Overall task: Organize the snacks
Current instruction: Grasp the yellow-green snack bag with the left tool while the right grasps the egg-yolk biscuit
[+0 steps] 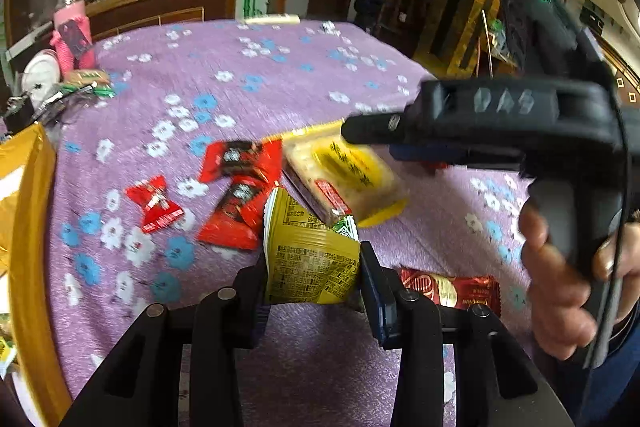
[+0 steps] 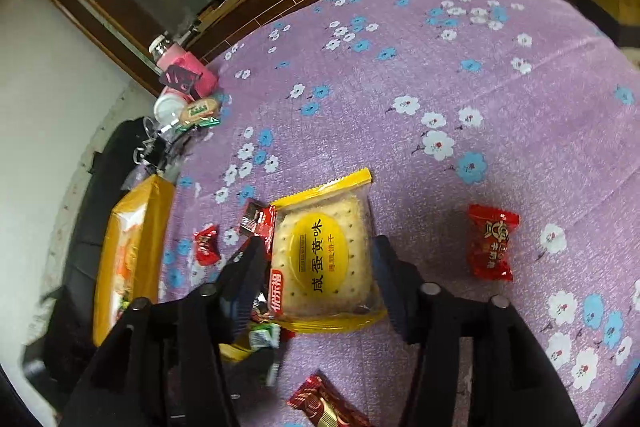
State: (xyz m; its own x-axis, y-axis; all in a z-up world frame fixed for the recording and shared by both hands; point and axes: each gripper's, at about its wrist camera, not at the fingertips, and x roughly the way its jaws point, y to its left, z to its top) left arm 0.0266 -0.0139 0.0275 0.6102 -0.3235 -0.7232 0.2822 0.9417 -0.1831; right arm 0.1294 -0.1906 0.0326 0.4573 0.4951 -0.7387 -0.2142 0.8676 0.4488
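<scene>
Mid-sort on the purple flowered tablecloth [image 2: 500, 99]. Left gripper [image 1: 312, 279] clamped on a crinkly olive-yellow printed snack packet [image 1: 310, 259], both fingers pressing its sides. Right gripper [image 2: 320, 267] spread wide, straddling the yellow-edged clear-wrapped salted-egg cracker pack [image 2: 324, 259] without pinching it yet, so probably lining up a grab. Next move likely needs those fingers closing on the cracker's edges, then a carry toward the big orange-yellow bag [image 2: 132, 247] on the left. Left view alone gives the red-black wrapped candies [image 1: 240, 187] clearly, plus the red-gold foil bar [image 1: 452, 291] beside its finger. Right view alone gives a lone red sweet [image 2: 490, 243] well apart, and the cracker's label.
</scene>
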